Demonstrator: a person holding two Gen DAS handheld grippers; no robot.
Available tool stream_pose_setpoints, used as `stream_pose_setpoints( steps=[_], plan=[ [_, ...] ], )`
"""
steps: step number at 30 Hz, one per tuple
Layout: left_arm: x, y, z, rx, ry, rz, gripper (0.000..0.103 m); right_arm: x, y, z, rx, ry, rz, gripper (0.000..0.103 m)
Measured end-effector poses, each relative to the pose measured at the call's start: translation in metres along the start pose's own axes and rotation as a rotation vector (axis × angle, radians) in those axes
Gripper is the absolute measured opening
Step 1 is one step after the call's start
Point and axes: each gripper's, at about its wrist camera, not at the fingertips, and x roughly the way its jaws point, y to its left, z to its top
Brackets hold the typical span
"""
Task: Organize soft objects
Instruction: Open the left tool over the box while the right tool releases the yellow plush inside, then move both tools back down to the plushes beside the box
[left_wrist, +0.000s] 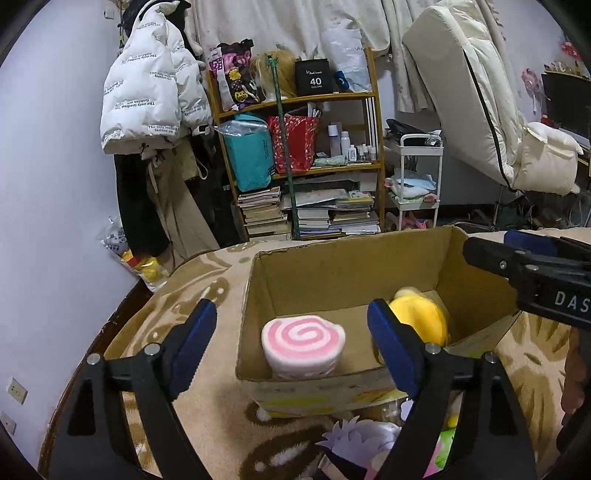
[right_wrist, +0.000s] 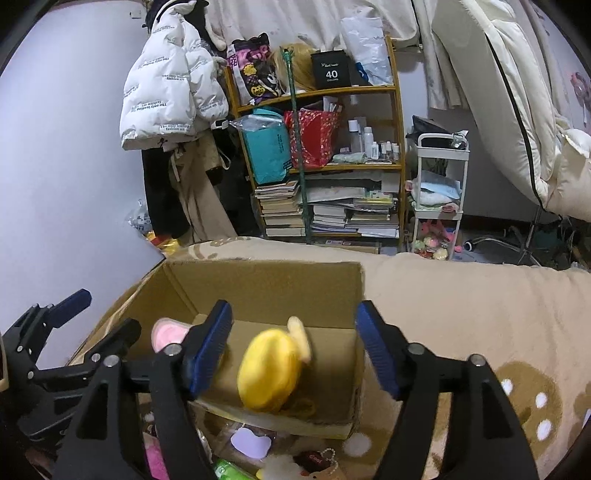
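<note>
An open cardboard box (left_wrist: 332, 269) stands on a beige blanket. A pink-and-white swirl plush (left_wrist: 303, 343) rests inside it against the near wall. A yellow plush (left_wrist: 421, 321) lies in the box's right part. My left gripper (left_wrist: 295, 343) hovers over the near rim, open, its blue pads touching nothing. The right gripper (left_wrist: 495, 247) reaches in from the right edge. In the right wrist view the right gripper (right_wrist: 293, 347) is open above the box (right_wrist: 258, 280), with the blurred yellow plush (right_wrist: 269, 369) below and free of its pads. The pink plush (right_wrist: 166, 334) is half hidden. The left gripper (right_wrist: 99, 317) is at the left.
More plush toys and small items (right_wrist: 251, 443) lie in front of the box. The beige blanket (right_wrist: 480, 314) with brown shapes spreads right. Behind stand a wooden shelf (left_wrist: 303, 147) of bags and books, a white cart (left_wrist: 417, 177) and a hanging white jacket (left_wrist: 147, 92).
</note>
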Motion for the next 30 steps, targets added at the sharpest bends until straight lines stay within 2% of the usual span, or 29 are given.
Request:
stream_pose_setpoints(
  steps=[3, 8, 10, 12, 21, 30],
  plan=[
    [-0.001, 0.006, -0.001, -0.040, 0.042, -0.014, 0.083, -0.001, 0.001, -0.001, 0.006, 0.001, 0.002, 0.086],
    [-0.014, 0.015, -0.004, -0.063, 0.050, -0.008, 0.085, -0.011, 0.001, -0.004, 0.022, 0.003, 0.002, 0.091],
    [-0.020, 0.017, -0.005, -0.066, 0.051, -0.005, 0.092, -0.018, 0.001, -0.005, 0.028, 0.000, 0.003, 0.097],
    [-0.028, 0.020, -0.007, -0.073, 0.049, -0.005, 0.093, -0.027, 0.000, -0.007, 0.034, -0.015, -0.002, 0.103],
    [-0.073, 0.024, -0.019, -0.088, 0.049, -0.009, 0.098, -0.065, 0.008, -0.016, 0.042, -0.040, -0.022, 0.103],
    [-0.109, 0.017, -0.037, -0.069, 0.068, -0.019, 0.099, -0.095, 0.021, -0.028, 0.030, -0.039, -0.029, 0.103]
  ],
)
